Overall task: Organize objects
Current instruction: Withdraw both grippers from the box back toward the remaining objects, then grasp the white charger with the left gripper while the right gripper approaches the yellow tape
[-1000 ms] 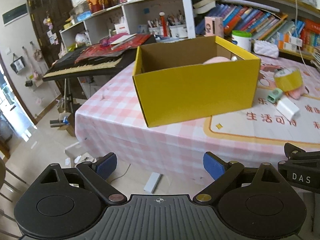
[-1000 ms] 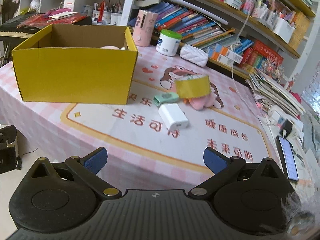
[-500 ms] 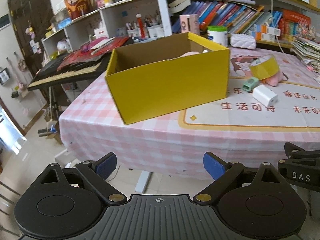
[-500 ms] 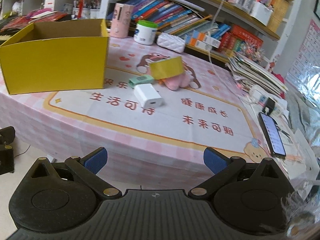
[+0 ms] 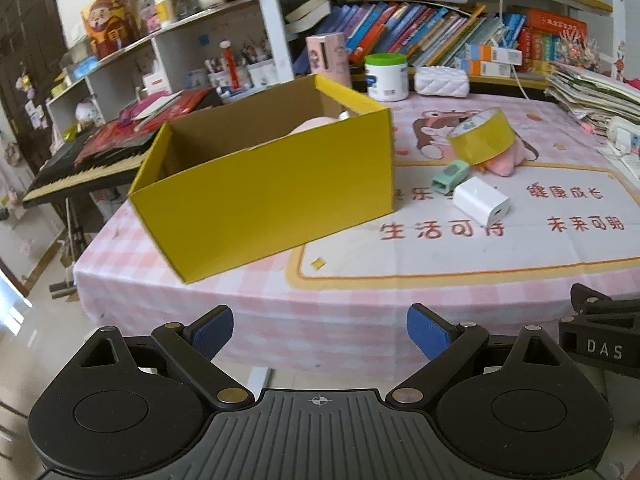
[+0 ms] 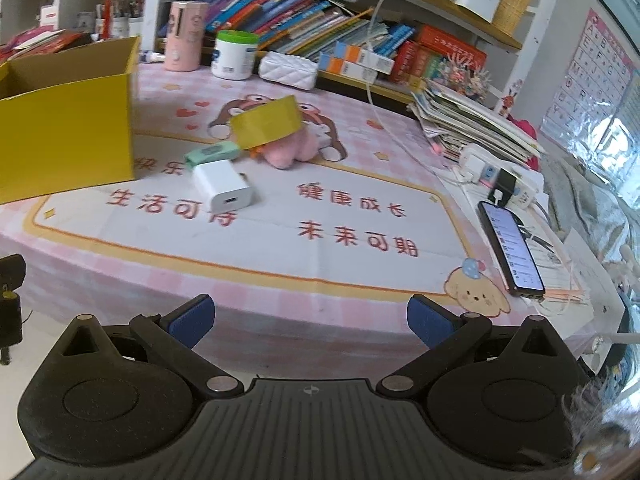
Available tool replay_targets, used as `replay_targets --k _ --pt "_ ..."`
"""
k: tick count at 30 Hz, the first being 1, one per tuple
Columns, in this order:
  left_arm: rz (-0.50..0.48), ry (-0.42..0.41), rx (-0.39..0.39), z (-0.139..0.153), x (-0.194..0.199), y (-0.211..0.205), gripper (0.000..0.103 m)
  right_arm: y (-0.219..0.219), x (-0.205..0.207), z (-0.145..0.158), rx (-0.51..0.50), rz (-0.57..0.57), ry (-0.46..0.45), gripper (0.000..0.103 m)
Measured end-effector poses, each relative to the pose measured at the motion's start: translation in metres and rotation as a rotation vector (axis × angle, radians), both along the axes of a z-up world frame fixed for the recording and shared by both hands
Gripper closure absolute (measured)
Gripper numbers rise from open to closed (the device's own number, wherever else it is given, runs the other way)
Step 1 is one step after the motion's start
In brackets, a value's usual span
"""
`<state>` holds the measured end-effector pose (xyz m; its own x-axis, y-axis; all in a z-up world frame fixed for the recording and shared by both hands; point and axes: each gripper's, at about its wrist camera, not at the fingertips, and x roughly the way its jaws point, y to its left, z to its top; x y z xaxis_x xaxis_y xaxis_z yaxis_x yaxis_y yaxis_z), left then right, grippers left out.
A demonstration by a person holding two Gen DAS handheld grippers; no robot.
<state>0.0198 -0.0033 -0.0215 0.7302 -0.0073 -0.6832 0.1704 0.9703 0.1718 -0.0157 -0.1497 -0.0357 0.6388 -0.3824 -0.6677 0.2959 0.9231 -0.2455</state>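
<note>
On the desk [image 5: 224, 288], at its left end, sits an open yellow box [image 5: 272, 196] with something pink inside. Right of it lie a mint-green gadget [image 5: 450, 176] and a white charger [image 5: 482, 200], just apart, then a yellow tape roll [image 5: 482, 140] resting on a pink plush [image 6: 290, 152]. Left gripper [image 5: 320, 330] and right gripper [image 6: 310, 320] hover off the near edge, jaws spread wide and empty

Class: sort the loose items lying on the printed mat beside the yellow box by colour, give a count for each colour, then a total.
Yellow: 1, tape roll
Pink: 1, plush toy
Mint green: 1, small gadget
White: 1, charger block
Total: 4
</note>
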Motion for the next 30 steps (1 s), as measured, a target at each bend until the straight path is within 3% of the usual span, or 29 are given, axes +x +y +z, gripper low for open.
replay_targets --k 7,25,30 --pt "0.013 -0.003 -0.02 0.002 0.019 -0.015 0.008 -0.024 0.022 0.004 0.012 -0.001 0.005 0.0" --pt "0.024 -0.008 -0.146 0.004 0.069 -0.059 0.009 -0.075 0.085 0.019 0.116 0.151 -0.065 0.003" --pt "0.037 -0.002 -0.154 -0.001 0.08 -0.074 0.01 -0.093 0.099 0.018 0.157 0.192 -0.074 0.013"
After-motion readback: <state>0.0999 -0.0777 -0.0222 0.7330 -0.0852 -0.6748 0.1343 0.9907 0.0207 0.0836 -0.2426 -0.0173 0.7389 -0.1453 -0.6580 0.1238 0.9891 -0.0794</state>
